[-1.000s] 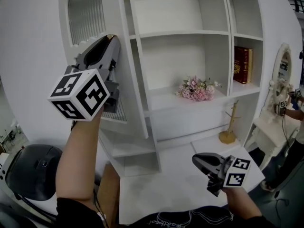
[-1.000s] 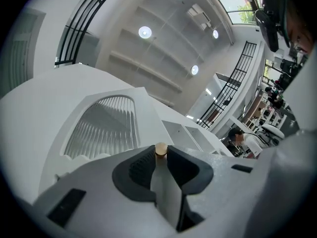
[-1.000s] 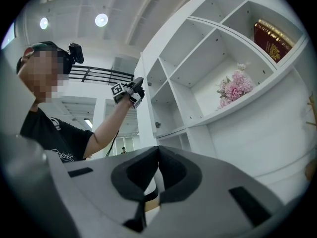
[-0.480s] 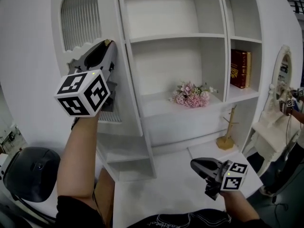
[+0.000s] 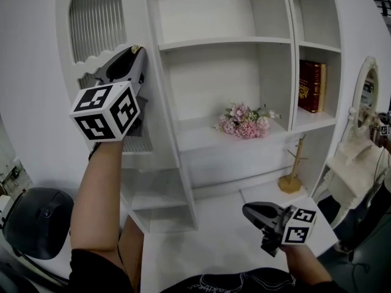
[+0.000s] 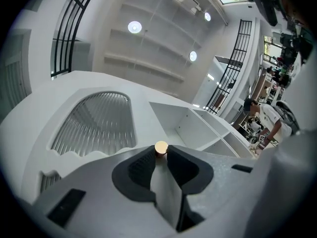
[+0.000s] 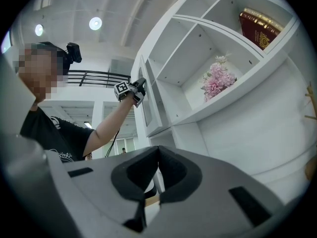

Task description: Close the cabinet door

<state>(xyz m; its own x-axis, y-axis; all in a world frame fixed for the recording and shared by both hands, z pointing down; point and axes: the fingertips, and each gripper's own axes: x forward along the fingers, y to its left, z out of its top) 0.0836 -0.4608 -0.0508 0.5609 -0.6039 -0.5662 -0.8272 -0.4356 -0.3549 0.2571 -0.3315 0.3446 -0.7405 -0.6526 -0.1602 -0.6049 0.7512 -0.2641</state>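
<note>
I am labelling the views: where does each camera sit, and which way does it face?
Head view: on the person's head, facing down at the cabinet; left forearm, left gripper, right gripper show.
Left gripper view: on the left gripper, looking up along jaws shut on the door knob.
Right gripper view: on the right gripper, jaws together, facing the shelves; the left forearm shows.
Shared: head and right gripper views show the pink flowers.
</note>
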